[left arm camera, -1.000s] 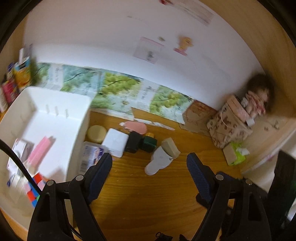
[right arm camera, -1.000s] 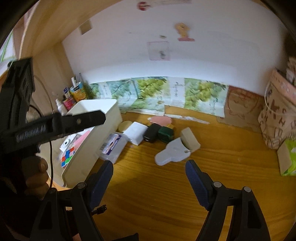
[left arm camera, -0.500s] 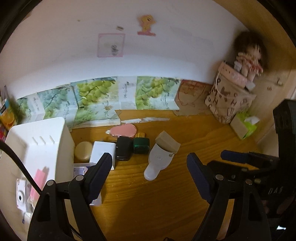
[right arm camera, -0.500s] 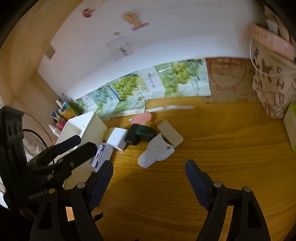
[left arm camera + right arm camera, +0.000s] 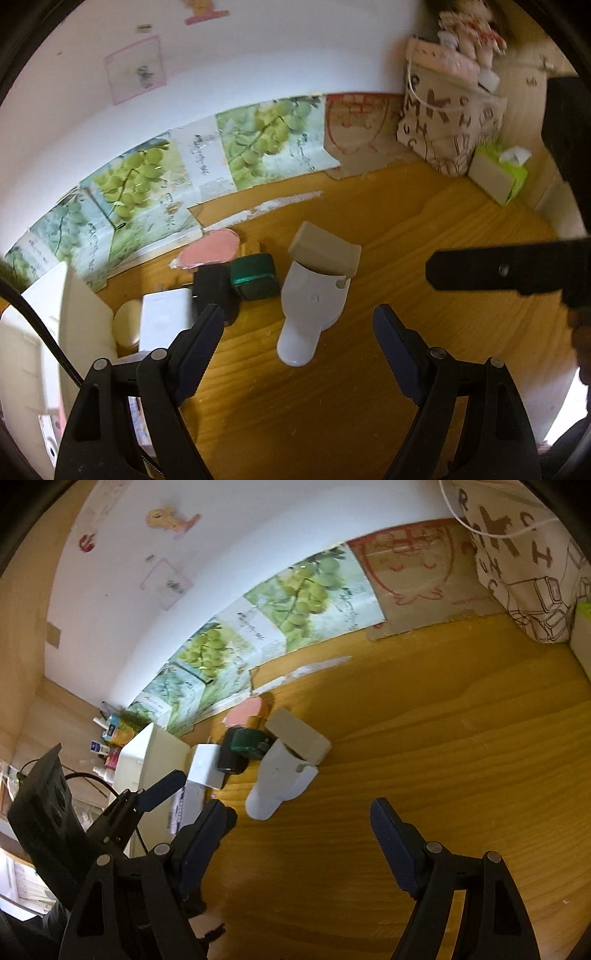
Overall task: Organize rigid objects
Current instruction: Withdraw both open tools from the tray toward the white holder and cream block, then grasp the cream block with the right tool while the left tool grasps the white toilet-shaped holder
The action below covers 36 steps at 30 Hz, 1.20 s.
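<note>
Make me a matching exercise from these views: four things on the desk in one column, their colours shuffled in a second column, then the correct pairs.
Things
1. small box beside the black block
2. flat oval piece near the posters
3. tissue box by the printed bag
4. charger-like block next to the round tin

Colours
A. white
B. dark green
C. light green and beige
D. pink

Pairs: 1-B, 2-D, 3-C, 4-A
</note>
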Available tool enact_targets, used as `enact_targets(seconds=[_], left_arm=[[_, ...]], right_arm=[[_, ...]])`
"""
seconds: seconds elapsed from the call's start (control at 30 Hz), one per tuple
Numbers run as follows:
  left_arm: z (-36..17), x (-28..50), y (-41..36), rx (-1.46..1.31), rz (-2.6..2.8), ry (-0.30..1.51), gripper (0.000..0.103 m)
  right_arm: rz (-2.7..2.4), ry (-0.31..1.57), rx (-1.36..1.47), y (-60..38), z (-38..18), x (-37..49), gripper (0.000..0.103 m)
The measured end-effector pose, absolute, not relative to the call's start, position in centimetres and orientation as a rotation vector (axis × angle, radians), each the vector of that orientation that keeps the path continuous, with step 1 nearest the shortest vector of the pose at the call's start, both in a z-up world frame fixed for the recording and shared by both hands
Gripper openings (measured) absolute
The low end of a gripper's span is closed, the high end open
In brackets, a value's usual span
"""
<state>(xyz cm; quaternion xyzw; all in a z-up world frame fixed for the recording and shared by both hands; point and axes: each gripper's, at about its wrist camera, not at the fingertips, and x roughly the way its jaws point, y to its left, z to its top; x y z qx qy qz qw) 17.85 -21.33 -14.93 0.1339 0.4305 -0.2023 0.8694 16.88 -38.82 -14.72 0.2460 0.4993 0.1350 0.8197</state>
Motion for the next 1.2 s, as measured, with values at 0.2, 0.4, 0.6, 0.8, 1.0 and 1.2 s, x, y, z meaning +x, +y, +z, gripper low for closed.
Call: enact_targets(seconds=[0.2,0.4,0.6,0.8,1.0,1.2], left_arm=[[-16.8,18.2,-23.0,0.361,-0.442,0.905,0.085],[-18.0,18.3,-23.8,0.43,-0.421,0.887,0.085],[-19.1,18.5,-24.5,0.47,-0.407,0.882,0.085],[-19.8,18.5,-25.0,0.507,-0.39,0.876,0.084],[-19.9,18.4,-25.2,0.495,-0.401,0.876,0.075],[-19.8,18.2,-25.2,0.477,-0.412,0.869,0.064]], right_arm=[[0.27,1.092,0.618,-40.0,-15.4,18.4,0.081],[0.279,1.149,0.708,-40.6,-15.9,20.7,0.081],[0.29,1.248,0.767,-40.4,-16.5,23.2,0.081],[0.28,1.348,0.779,-39.6,-17.6,25.3,0.081],[0.286,1.417,0.737,-38.2,-18.7,26.2,0.081],[0.282,1.433,0.692,-37.1,-19.4,26.8,0.081]])
